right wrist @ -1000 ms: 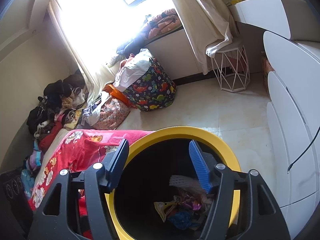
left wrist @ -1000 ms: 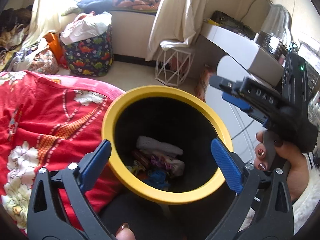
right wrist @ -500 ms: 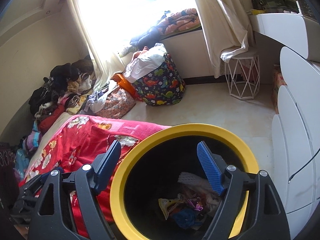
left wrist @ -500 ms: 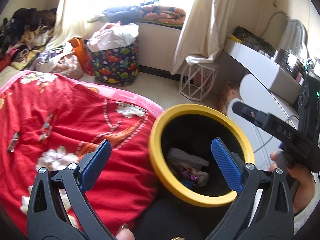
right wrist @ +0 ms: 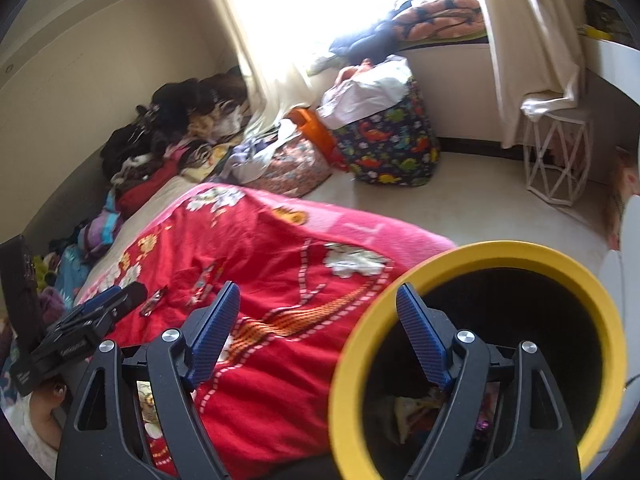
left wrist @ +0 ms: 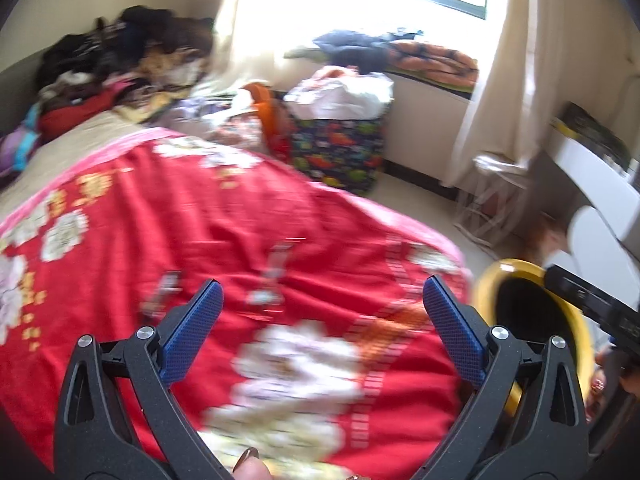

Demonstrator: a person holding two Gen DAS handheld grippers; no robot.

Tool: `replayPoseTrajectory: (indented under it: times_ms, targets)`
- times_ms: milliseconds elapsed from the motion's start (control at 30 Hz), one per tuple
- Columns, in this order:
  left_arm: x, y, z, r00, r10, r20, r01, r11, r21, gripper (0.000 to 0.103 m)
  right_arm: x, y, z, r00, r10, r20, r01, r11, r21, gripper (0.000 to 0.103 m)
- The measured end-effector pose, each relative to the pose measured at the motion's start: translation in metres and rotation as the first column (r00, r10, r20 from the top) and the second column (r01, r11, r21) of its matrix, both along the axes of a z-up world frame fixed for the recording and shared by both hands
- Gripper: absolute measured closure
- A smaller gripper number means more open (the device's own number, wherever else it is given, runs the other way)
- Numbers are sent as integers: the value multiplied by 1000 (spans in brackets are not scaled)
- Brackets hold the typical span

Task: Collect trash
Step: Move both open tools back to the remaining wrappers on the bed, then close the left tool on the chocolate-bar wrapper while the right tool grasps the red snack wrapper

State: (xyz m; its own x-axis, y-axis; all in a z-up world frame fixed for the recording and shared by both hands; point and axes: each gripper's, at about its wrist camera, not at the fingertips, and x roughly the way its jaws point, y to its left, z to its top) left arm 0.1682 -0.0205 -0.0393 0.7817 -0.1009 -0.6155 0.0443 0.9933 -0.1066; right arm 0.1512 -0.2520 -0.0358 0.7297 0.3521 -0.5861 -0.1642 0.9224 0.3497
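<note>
A yellow-rimmed black trash bin (right wrist: 560, 264) stands beside the bed with wrappers (right wrist: 408, 408) at its bottom; it also shows at the right edge of the left wrist view (left wrist: 500, 276). My left gripper (left wrist: 320, 312) is open and empty over the red floral blanket (left wrist: 200, 216). Small blurred wrappers (left wrist: 276, 264) lie on the blanket ahead of it; they show in the right wrist view too (right wrist: 204, 280). My right gripper (right wrist: 318, 320) is open and empty, straddling the bin's left rim. The left gripper's body appears in the right wrist view (right wrist: 80, 328).
A dinosaur-print hamper (right wrist: 388, 144) full of laundry stands by the window. Clothes (right wrist: 172, 128) are piled at the bed's far end. A white wire stool (right wrist: 556, 156) and white furniture (left wrist: 600, 200) stand on the right. Beige floor (right wrist: 480, 200) lies between.
Both grippers have swung left, away from the bin toward the bed. The left view is now blurred and centred on the blanket; the bin has slid to the right in both views.
</note>
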Motion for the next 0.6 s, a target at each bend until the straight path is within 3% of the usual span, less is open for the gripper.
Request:
replayPoseTrajectory:
  times_ms: [200,600]
  targets:
    - [14,65,-20,988,139,-63,-140,990,-11,11,35,66,-10,991,128,-42,-128,992,-5,25]
    - [31,120,-62,964,208,-166,-220,974,-57,48,97,174,-42,940,298,-164,-300,954,11,30]
